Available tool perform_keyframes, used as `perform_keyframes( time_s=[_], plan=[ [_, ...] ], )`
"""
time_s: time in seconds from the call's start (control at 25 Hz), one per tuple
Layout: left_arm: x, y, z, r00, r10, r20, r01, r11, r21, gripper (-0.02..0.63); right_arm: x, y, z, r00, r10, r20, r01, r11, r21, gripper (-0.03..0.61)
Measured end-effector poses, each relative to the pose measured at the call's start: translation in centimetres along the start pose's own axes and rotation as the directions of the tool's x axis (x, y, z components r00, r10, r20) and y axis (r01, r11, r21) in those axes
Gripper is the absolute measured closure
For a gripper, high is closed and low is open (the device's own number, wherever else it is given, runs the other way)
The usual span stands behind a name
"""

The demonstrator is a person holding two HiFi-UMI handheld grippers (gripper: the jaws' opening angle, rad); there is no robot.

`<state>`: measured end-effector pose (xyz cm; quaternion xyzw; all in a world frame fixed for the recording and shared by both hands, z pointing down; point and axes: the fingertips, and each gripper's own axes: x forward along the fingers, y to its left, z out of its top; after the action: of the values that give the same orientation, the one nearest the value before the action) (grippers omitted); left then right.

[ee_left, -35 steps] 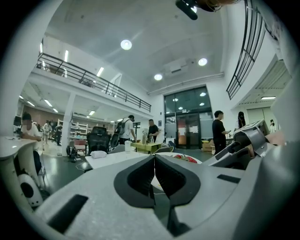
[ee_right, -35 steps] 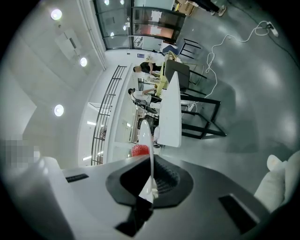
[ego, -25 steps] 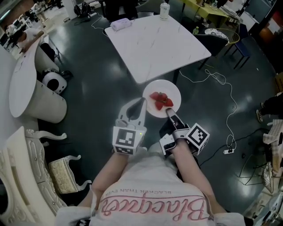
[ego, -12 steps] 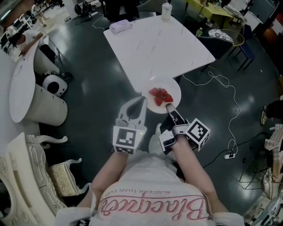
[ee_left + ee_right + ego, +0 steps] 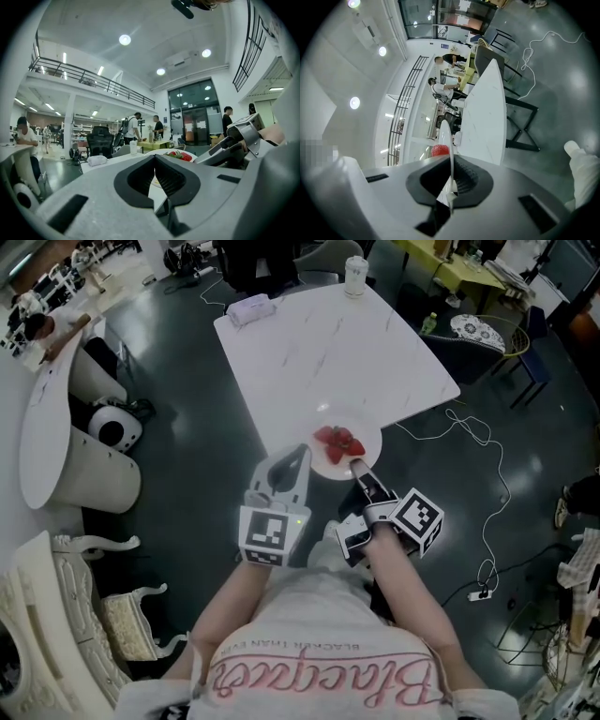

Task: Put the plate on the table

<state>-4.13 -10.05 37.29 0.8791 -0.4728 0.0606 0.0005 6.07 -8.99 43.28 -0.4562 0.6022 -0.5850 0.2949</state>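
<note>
At the near edge of the bench [image 5: 328,343], my right hand-held gripper [image 5: 357,465] pinches the rim of the plate [image 5: 367,430], flat so the strawberries [image 5: 339,441] don't roll off. My left hand-held gripper [image 5: 298,454] is pressed together, empty, just short of the bench.

A large open workspace, part office and part lab hall; the left gripper view shows a high ceiling with round recessed lights [image 5: 124,40], an upper gallery behind a dark railing [image 5: 93,80] and tall glass doors [image 5: 193,119]; a dark polished floor [image 5: 187,446] carries a white square surface [image 5: 328,343], a black office chair [image 5: 100,140] and loose white cable [image 5: 469,427] near a power strip [image 5: 480,593]; people [image 5: 134,125] stand by a yellow-green table [image 5: 146,145].
</note>
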Motion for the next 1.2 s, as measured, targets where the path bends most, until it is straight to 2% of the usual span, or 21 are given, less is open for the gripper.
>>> perform_keyframes(
  time_s=[0.44, 0.72, 1.2],
  plan=[
    [11.8, 1.0, 0.6, 0.998, 0.064, -0.022, -0.064, 0.998, 0.0, 0.609, 7.6, -0.6, 9.5, 0.997, 0.0, -0.08, 0.0, 1.0, -0.004, 0.569],
    [16.9, 1.3, 0.1, 0.994, 0.095, -0.05, -0.095, 0.995, -0.01, 0.609, 10.5, -1.8, 14.3, 0.993, -0.02, -0.113, 0.018, 1.0, -0.016, 0.568],
    [22.3, 3.7, -1.5, 0.991, 0.091, -0.097, -0.094, 0.995, -0.032, 0.609, 15.6, -4.1, 17.0, 0.99, -0.062, -0.123, 0.063, 0.998, 0.01, 0.569]
  ],
)
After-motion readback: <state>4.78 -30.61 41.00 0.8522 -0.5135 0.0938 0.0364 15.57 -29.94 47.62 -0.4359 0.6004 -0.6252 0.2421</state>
